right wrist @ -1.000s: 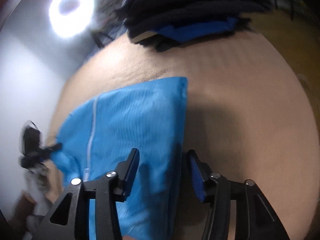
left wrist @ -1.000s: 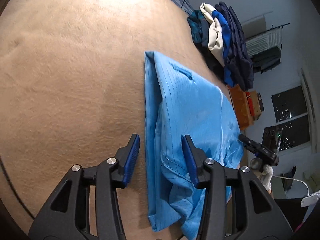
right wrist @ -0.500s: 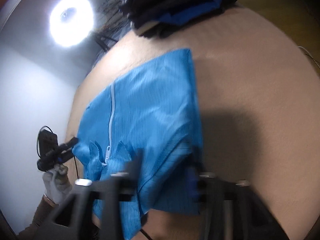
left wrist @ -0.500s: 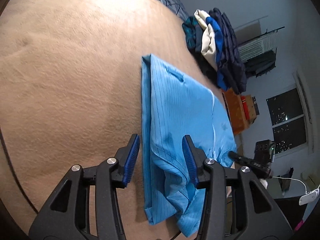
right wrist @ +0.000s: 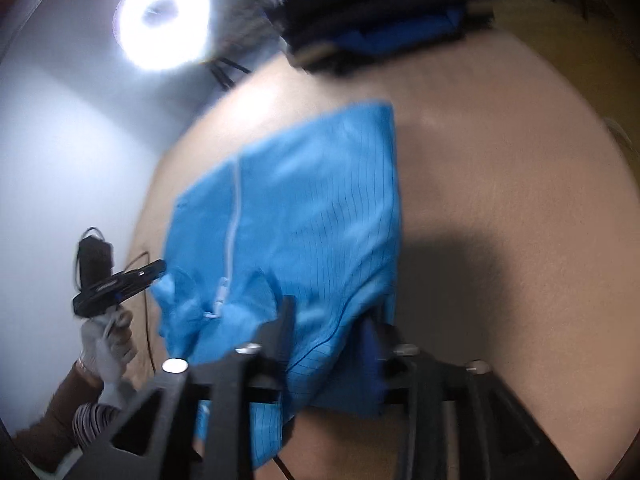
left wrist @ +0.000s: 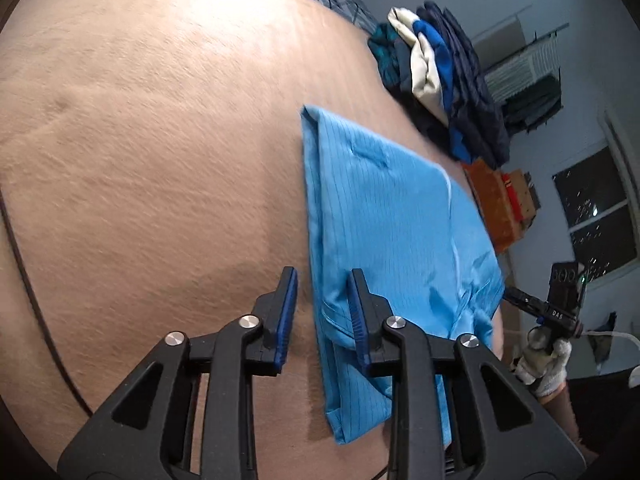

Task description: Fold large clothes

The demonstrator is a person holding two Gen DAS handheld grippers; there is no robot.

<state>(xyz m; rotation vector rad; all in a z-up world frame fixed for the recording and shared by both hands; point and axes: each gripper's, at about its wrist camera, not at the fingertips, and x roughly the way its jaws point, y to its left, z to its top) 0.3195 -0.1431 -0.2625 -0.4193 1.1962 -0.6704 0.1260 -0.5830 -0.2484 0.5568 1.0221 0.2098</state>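
A light blue pinstriped garment with a white zip lies folded on the tan bed surface. My left gripper is open and straddles the garment's near left folded edge, low over the bed. In the blurred right wrist view the garment lies ahead, and my right gripper is open with the near corner of the cloth between its fingers. Each gripper shows in the other's view: the right gripper beyond the garment's right edge, the left gripper in a gloved hand at the left.
A pile of dark, blue and white clothes sits at the far end of the bed, also in the right wrist view. An orange box stands beside the bed. A ring light glares. A thin black cable crosses the bed at left.
Both views have pulled back, so more of the garment shows. My left gripper's jaws have narrowed a little around the folded edge. The right gripper has moved onto the near corner.
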